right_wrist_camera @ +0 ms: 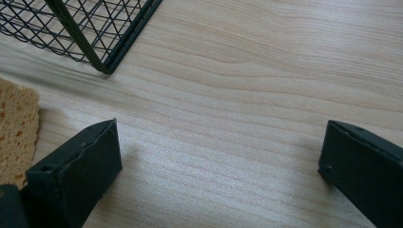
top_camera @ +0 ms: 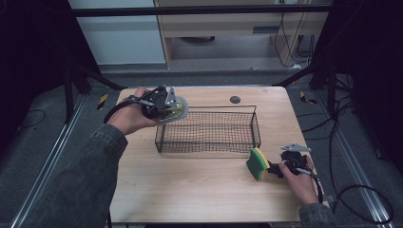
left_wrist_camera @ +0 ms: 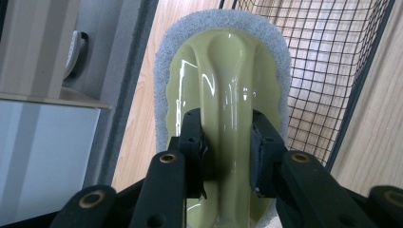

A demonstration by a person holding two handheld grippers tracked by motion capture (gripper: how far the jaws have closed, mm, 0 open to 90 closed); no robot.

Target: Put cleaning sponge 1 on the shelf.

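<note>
Nearest the high view's lens: grey-green sleeves rising from the bottom edge, one to each hand. At the right, near the front edge of the bench [top_camera: 199,190], right hand-held gripper [top_camera: 272,169] low over the wood, jaws spread wide and released, nothing between the pads. Just beside its left jaw, touching or nearly so, a yellow-and-green sponge [top_camera: 257,164] standing on edge on the bench; porous yellow face at the left border of the right gripper view [right_wrist_camera: 16,128], outside the gap between the jaws. Bare wood grain under that gap.

Farther back at the left, left hand-held gripper [top_camera: 170,105] lifted off the bench, clenched on the scrub pad [top_camera: 177,110]: an oval of glossy olive-green plastic with a raised ridge-shaped handle and a grey felt-like rim. In the left gripper view, pads pinching that ridge [left_wrist_camera: 228,142] from both sides, grey rim [left_wrist_camera: 164,71] arching above the plastic. Scrub pad carried in the air at the far left corner of the wire basket [top_camera: 209,151], about level with its rim or slightly higher, not resting inside it.

Black wire basket mid-bench, rectangular, open on top, wood visible through the mesh [left_wrist_camera: 323,61]. One corner of it at the upper left of the right gripper view [right_wrist_camera: 102,64]. Small dark disc [top_camera: 235,99] set in the bench beyond the basket.
</note>
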